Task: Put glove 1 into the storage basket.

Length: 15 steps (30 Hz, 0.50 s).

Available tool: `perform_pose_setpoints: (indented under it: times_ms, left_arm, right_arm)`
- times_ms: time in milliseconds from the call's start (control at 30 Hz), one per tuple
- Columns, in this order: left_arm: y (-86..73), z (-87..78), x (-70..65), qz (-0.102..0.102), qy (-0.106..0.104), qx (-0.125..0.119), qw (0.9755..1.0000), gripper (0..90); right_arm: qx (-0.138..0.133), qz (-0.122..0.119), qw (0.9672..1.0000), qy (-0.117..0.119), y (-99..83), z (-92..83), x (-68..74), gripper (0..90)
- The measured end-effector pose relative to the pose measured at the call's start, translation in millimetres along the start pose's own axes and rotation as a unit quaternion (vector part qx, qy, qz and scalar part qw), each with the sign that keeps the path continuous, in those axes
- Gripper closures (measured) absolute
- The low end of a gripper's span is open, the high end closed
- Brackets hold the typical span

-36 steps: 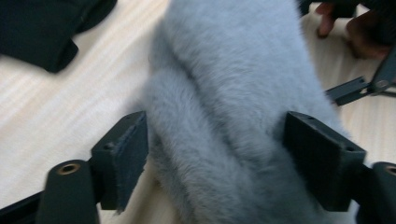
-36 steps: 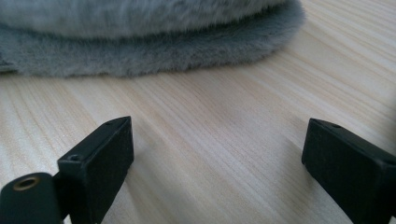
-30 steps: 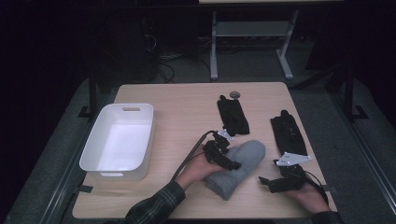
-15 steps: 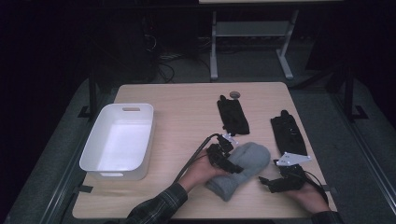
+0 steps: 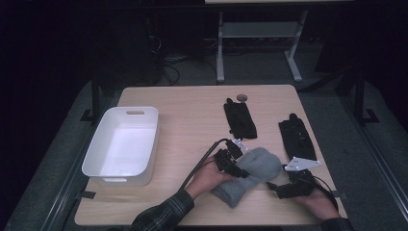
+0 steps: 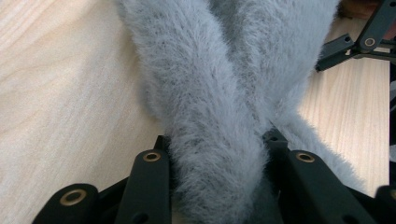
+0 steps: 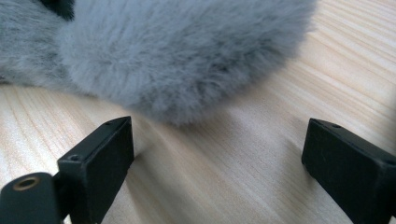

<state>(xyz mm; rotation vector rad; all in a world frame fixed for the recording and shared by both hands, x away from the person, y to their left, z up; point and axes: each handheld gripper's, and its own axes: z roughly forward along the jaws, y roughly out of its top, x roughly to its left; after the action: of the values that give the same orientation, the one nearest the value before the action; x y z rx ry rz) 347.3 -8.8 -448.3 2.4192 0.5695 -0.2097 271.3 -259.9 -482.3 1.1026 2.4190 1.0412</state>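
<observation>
Resting between left hand-held gripper (image 6: 217, 186) jaws: grey mitten (image 6: 219, 93).

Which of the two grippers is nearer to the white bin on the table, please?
The left. The left gripper grips the grey fuzzy mitten mid-table, its jaws just closed, right of the white bin. The right gripper sits beyond the mitten, open.

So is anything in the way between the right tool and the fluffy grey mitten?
No, nothing visible. The right tool has its jaws wide apart, with bare wooden table between them and the grey mitten just ahead. The left tool is pinching the mitten's other side.
</observation>
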Motion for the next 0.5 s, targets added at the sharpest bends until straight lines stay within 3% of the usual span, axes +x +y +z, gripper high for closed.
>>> perform_pose_setpoints:
  times_ms: [300,500]
  left_arm:
    - [0.2,-12.7,-0.1,-0.010,-0.009,-0.003,0.9999,65.3]
    - [0.0,-28.9,0.9,-0.006,-0.002,-0.011,0.9999,65.2]
  right_arm:
    - [0.000,0.000,1.0000,0.000,0.0,0.0,0.0,8.9]
    - [0.000,0.002,1.0000,0.000,0.2,0.1,0.1,8.9]
